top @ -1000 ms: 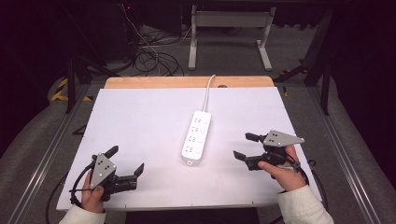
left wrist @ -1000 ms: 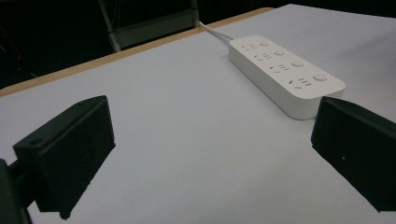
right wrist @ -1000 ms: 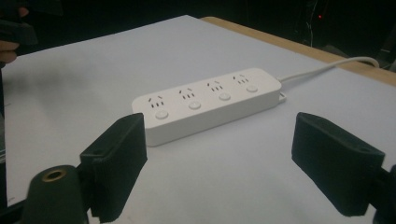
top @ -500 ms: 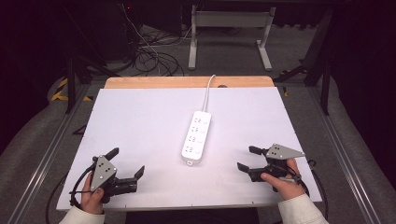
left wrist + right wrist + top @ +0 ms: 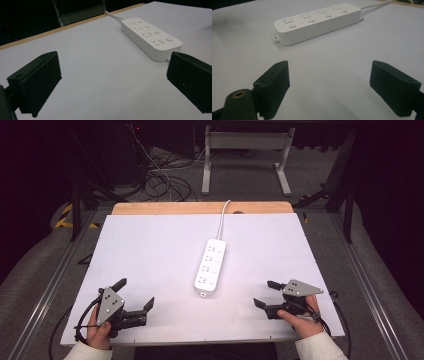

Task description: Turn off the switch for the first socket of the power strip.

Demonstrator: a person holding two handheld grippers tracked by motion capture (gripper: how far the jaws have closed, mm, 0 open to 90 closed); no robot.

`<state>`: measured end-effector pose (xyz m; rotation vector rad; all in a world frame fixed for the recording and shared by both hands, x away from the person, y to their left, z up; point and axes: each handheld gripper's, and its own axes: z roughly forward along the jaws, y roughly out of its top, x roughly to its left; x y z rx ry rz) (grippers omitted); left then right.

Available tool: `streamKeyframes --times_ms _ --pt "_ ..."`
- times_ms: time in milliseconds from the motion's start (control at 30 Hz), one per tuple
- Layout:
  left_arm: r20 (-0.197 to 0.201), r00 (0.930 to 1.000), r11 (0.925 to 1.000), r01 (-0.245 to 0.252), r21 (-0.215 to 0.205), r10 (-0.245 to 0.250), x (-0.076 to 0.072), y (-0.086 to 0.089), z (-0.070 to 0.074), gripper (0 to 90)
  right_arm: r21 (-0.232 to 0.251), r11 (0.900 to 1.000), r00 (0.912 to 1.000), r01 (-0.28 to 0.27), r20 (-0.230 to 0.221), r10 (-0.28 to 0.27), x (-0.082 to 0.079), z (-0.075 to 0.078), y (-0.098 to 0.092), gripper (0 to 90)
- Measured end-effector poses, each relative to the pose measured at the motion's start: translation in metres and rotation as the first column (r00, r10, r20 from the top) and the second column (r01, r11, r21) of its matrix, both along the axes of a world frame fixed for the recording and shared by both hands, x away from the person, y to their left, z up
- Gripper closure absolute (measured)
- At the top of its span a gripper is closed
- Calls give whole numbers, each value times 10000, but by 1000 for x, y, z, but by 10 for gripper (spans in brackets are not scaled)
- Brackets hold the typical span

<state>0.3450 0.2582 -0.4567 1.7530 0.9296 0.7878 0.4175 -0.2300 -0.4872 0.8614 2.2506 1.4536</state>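
A white power strip lies lengthwise in the middle of the white table top, its white cable running off the far edge. It also appears in the left gripper view as the power strip and in the right gripper view as the power strip. My left gripper rests near the front left corner, open and empty, held by a hand. My right gripper sits low at the front right, open and empty, pointing left toward the strip's near end.
A wooden strip borders the table's far edge. Behind it are a metal stand and tangled cables on the floor. Metal rails run along both sides.
My right gripper has moved down and toward the table's front edge, settling lower by the front right corner. The left gripper has stayed put.
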Motion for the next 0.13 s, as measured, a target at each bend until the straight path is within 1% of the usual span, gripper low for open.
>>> streamKeyframes --times_ms 133 --pt "-48 9999 9999 92 -82 -93 1 1 0 0 74 9999 9999 90 138 -91 0 2 -3 163"
